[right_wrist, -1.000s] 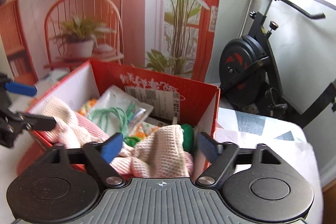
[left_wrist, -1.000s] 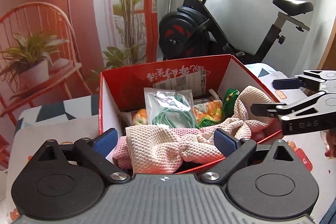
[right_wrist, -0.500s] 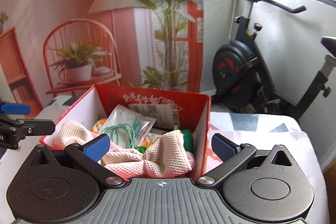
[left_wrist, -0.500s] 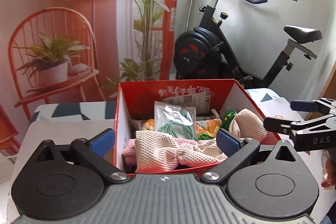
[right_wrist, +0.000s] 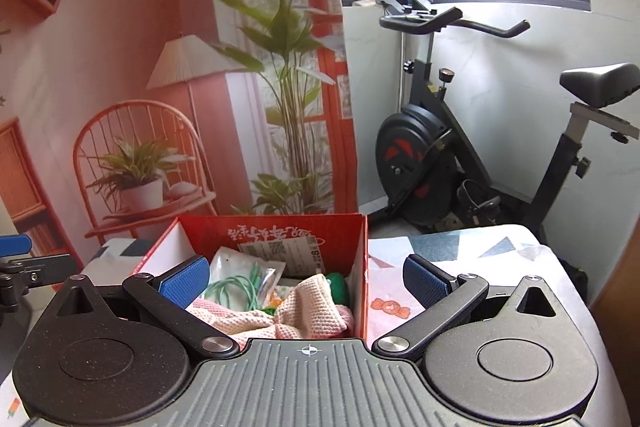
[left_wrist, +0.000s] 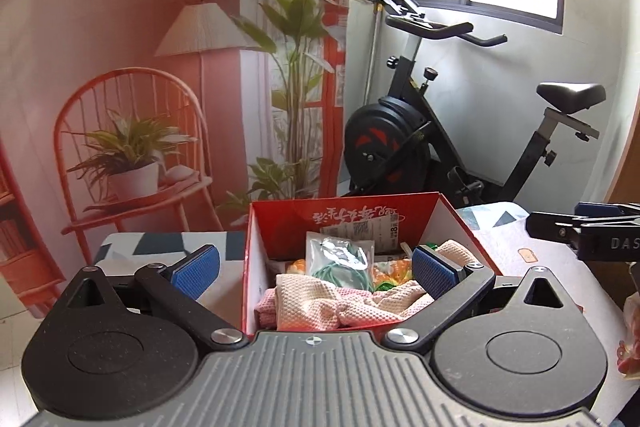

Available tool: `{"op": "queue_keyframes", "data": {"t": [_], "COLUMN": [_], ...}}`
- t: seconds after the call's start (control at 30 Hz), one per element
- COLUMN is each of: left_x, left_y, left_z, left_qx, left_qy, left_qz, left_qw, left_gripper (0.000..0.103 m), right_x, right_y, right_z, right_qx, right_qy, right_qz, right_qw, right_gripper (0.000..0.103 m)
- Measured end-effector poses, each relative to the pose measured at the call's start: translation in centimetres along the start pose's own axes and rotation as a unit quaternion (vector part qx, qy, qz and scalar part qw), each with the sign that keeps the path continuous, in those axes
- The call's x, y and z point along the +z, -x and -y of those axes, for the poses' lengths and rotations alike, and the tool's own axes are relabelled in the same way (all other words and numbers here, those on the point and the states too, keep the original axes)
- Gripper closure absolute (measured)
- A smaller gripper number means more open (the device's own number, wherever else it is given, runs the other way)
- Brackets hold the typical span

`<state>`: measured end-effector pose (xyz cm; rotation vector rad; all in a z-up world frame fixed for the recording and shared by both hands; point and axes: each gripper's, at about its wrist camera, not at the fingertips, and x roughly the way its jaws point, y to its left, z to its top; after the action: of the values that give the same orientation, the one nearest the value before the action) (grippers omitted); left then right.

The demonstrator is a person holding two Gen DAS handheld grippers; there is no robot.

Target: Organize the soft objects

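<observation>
A red cardboard box (left_wrist: 256,267) (right_wrist: 360,259) stands on the table. A pink and cream knitted cloth (left_wrist: 340,303) (right_wrist: 308,315) lies draped inside it, over a clear bag of green cable (left_wrist: 340,259) (right_wrist: 240,283), orange-patterned items and a green object (right_wrist: 340,287). My left gripper (left_wrist: 316,271) is open and empty, held back above the box's near edge. My right gripper (right_wrist: 304,279) is open and empty too, above the box's near right corner. Each gripper's tip shows at the edge of the other's view.
The table wears a white cloth with blue geometric shapes (right_wrist: 460,247). A black exercise bike (left_wrist: 420,147) stands behind it by a window. A printed backdrop of a chair, plants and a lamp (left_wrist: 160,107) hangs at the back left.
Both grippers have pulled back and risen from the box, leaving the knitted cloth inside. Both sets of fingers have opened wider.
</observation>
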<state>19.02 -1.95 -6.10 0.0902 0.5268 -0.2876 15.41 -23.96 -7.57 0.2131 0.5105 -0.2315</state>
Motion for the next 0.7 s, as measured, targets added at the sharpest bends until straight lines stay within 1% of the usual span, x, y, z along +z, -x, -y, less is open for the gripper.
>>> {"op": "queue_keyframes", "data": {"t": [0.07, 0.23, 0.3, 0.43, 0.5, 0.6, 0.7], "left_x": [0.1, 0.4, 0.6, 1.0, 1.2, 1.7, 2.2], "left_y": [0.6, 2.5, 3.4, 5.9, 7.0, 8.9, 11.2], "left_z": [0.1, 0.1, 0.4, 0.9, 1.3, 1.3, 1.4], "left_qx": [0.003, 0.011, 0.021, 0.037, 0.058, 0.073, 0.083], "left_qy": [0.003, 0.007, 0.003, -0.005, -0.011, -0.005, 0.006], "left_qz": [-0.003, 0.004, 0.002, 0.026, 0.033, 0.050, 0.068], "left_qw": [1.0000, 0.9999, 0.9998, 0.9989, 0.9977, 0.9960, 0.9942], "left_gripper": [0.000, 0.000, 0.000, 0.000, 0.000, 0.000, 0.000], "right_x": [0.1, 0.7, 0.9, 1.4, 1.5, 1.8, 1.8], "right_y": [0.9, 3.2, 4.1, 6.1, 7.5, 9.9, 12.6], "right_z": [-0.1, -0.7, -0.7, -1.0, -1.3, -2.0, -2.8], "right_qx": [0.000, -0.006, -0.005, 0.008, 0.007, 0.005, 0.003], "right_qy": [-0.004, -0.006, -0.012, -0.014, -0.013, -0.011, -0.006], "right_qz": [0.004, 0.014, 0.015, 0.020, 0.030, 0.035, 0.050], "right_qw": [1.000, 1.000, 1.000, 1.000, 0.999, 0.999, 0.999], "right_gripper": [0.000, 0.000, 0.000, 0.000, 0.000, 0.000, 0.000]}}
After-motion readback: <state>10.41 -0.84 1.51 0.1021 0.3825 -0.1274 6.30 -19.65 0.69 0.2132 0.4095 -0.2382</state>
